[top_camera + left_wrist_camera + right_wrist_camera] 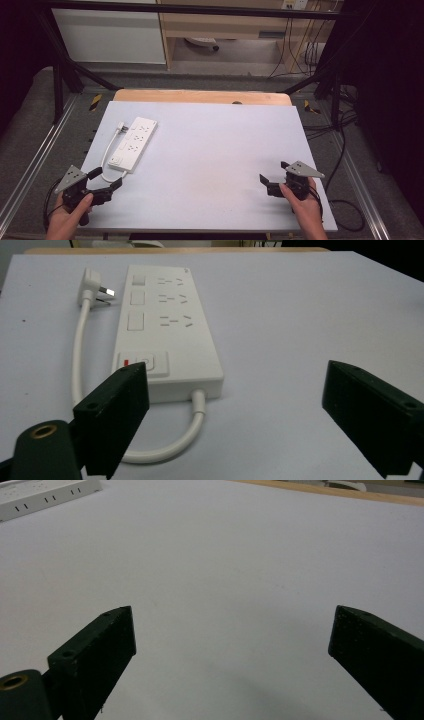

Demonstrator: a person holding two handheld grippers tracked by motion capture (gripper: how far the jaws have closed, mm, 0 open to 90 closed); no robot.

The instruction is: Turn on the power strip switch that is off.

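Note:
A white power strip (134, 143) lies on the left part of the pale table top (210, 165), its short white cable (106, 159) looping from the near end round to a plug (121, 128) beside the far end. My left gripper (106, 180) sits just short of the strip's near end, jaws open and empty. In the left gripper view the power strip (167, 330) lies straight ahead, with its switch (147, 363) and cable (165, 447) close to the left gripper (235, 405). My right gripper (272, 176) rests open over bare table at the near right; the right gripper (232, 650) holds nothing.
The table top's wooden back edge (200, 96) runs along the far side. Black frame posts (57, 85) and floor cables (345, 145) flank the table. The power strip's corner (45, 495) shows far off in the right gripper view.

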